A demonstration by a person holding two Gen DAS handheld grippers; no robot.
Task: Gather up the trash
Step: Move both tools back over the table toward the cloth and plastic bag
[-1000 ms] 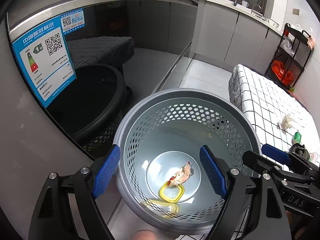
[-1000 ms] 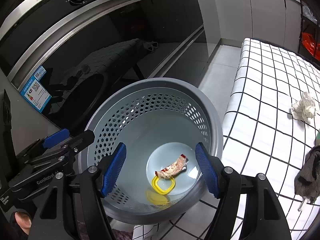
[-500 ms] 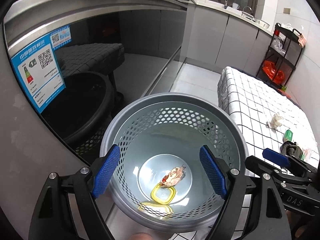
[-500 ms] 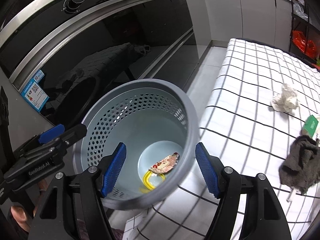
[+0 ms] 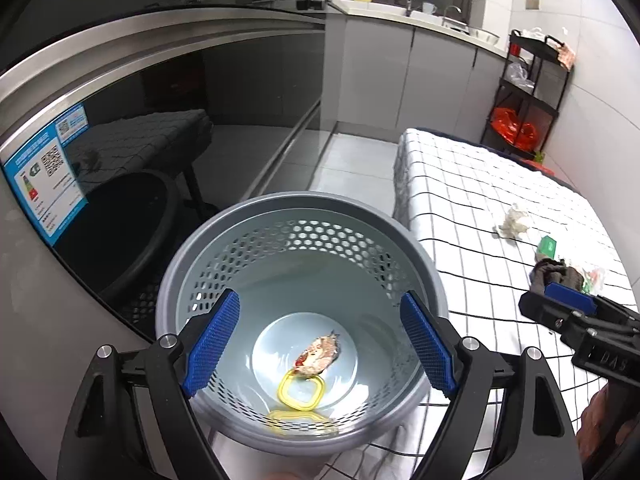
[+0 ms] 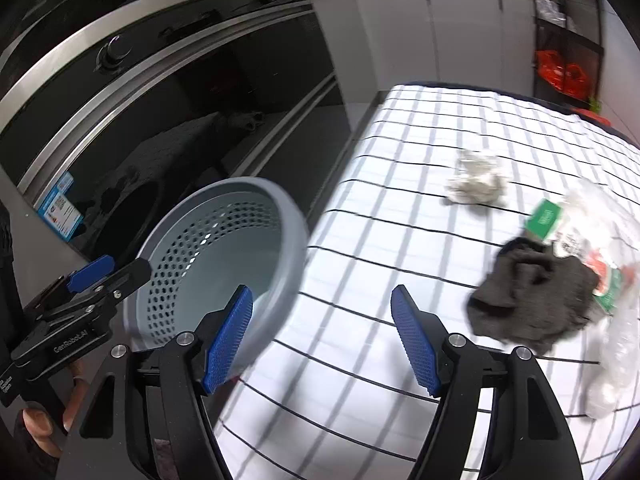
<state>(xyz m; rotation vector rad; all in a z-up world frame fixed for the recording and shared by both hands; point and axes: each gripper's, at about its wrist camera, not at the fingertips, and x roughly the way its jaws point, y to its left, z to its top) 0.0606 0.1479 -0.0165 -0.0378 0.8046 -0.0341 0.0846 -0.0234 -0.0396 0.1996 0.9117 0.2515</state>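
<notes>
A grey perforated trash basket (image 5: pixel 420 264) stands on the floor beside the checked table; it also shows in the right wrist view (image 6: pixel 292 240). Inside lie a crumpled reddish wrapper (image 5: pixel 320 354) and a yellow plastic ring (image 5: pixel 300 392). My left gripper (image 5: pixel 320 348) is open and empty above the basket. My right gripper (image 6: pixel 322 340) is open and empty over the table's near edge. On the table lie a crumpled white tissue (image 6: pixel 476 184), a green card (image 6: pixel 544 218), a dark grey cloth (image 6: pixel 532 296) and a clear plastic bag (image 6: pixel 600 264).
The checked tablecloth (image 6: pixel 380 240) covers the table to the right. A black glass oven front (image 5: pixel 160 140) with a blue energy label (image 5: pixel 44 172) stands left of the basket. A black shelf rack (image 5: pixel 528 92) with red bags stands at the back.
My right gripper has swung right, from over the basket to over the table. The left gripper has lifted and pulled back slightly, still above the basket.
</notes>
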